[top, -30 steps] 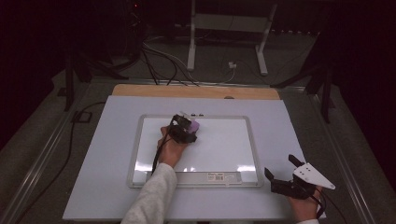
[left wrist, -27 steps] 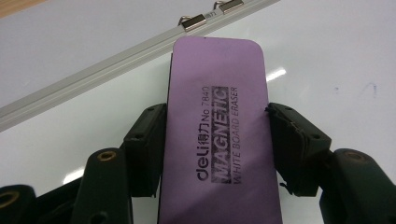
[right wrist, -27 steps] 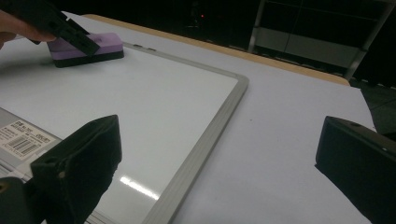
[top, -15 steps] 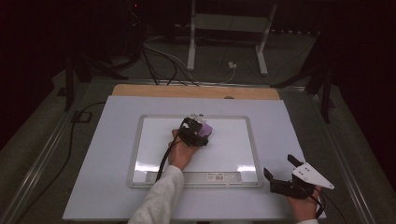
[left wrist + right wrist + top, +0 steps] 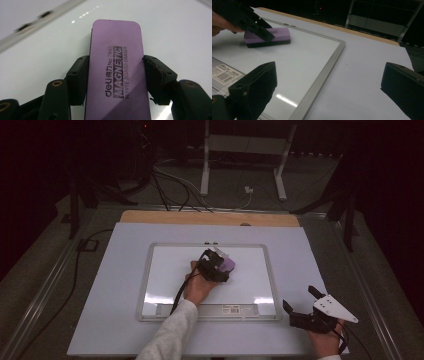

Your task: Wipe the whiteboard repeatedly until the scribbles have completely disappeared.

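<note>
Purple eraser (image 5: 117, 72) clamped between left gripper (image 5: 116, 75) pads, flat on whiteboard (image 5: 250, 270), protruding ahead of jaws. Right gripper (image 5: 300, 302) jaws wide apart, empty, eraser well off.

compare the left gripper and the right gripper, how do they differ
The left gripper is shut on the purple eraser; the right gripper is open and holds nothing. The left is over the whiteboard, the right off its corner, over the table. Both have black jaws.

Black grippers (image 5: 305, 306) (one topped by a grey three-cornered plate), light grey sleeve (image 5: 167, 335).
</note>
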### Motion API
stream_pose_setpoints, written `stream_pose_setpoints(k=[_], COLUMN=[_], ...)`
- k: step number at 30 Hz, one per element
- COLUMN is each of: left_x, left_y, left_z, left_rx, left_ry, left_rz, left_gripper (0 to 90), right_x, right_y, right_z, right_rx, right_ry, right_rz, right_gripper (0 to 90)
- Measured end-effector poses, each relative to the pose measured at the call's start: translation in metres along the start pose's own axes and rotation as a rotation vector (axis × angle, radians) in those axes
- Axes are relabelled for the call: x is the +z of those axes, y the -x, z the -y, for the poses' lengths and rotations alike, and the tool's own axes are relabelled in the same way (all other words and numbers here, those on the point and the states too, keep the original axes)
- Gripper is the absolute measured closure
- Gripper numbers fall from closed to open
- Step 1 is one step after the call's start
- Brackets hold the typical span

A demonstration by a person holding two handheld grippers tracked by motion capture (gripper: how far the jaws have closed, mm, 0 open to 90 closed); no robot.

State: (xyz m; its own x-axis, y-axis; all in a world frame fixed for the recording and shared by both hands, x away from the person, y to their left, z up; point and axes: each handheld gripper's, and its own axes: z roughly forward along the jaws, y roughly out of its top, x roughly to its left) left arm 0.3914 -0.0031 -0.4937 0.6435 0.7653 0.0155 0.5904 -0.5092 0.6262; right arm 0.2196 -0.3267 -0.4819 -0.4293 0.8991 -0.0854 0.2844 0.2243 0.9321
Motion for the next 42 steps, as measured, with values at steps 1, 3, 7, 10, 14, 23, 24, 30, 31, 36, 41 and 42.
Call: stream_pose_setpoints(k=[1, 3, 7, 10, 14, 23, 24, 30, 31, 36, 41, 42], left_x=[-0.001, -0.001, -0.003, -0.002, 0.003, 0.002, 0.002, 0.002, 0.001, 0.000, -0.003, -0.004], left_y=[-0.006, -0.021, -0.044, -0.045, -0.026, 0.045, 0.050, 0.038, 0.032, 0.001, -0.028, -0.031], left_z=[0.001, 0.003, 0.007, 0.005, 0.000, -0.001, -0.001, -0.002, -0.001, 0.002, 0.006, 0.007], left_rx=[-0.014, -0.059, -0.139, -0.154, -0.121, 0.065, 0.083, 0.048, 0.035, -0.031, -0.143, -0.151], left_ry=[-0.001, 0.001, -0.003, -0.004, 0.006, 0.021, 0.024, 0.015, 0.011, 0.006, -0.002, -0.005], left_rz=[-0.021, -0.054, -0.121, -0.125, -0.078, 0.079, 0.084, 0.060, 0.044, -0.057, -0.121, -0.134], left_gripper=[41.9, 41.9, 42.0, 41.9, 41.9, 41.9, 41.9, 41.8, 41.9, 41.9, 41.9, 41.9], right_x=[0.000, 0.000, 0.000, 0.001, 0.001, 0.000, 0.000, -0.001, -0.001, -0.001, -0.002, -0.002], right_y=[0.000, 0.000, 0.000, -0.002, -0.002, -0.001, -0.001, 0.000, 0.000, 0.000, -0.001, -0.001], right_z=[0.000, 0.000, 0.000, 0.000, -0.001, 0.000, 0.000, -0.001, 0.000, 0.000, 0.000, 0.000], right_rx=[-0.001, -0.003, 0.001, -0.004, -0.009, -0.006, -0.007, -0.005, -0.004, -0.001, -0.007, -0.005], right_ry=[0.000, 0.000, 0.000, -0.002, -0.001, 0.000, -0.001, 0.001, 0.001, 0.000, 0.001, 0.001], right_rz=[0.000, 0.000, 0.001, -0.002, -0.005, -0.002, -0.002, 0.001, 0.002, 0.002, 0.002, 0.003], right_gripper=[0.8, 0.9, 0.8, 0.8, 0.9, 0.8, 0.9, 0.9, 0.8, 0.9, 0.9, 0.9])
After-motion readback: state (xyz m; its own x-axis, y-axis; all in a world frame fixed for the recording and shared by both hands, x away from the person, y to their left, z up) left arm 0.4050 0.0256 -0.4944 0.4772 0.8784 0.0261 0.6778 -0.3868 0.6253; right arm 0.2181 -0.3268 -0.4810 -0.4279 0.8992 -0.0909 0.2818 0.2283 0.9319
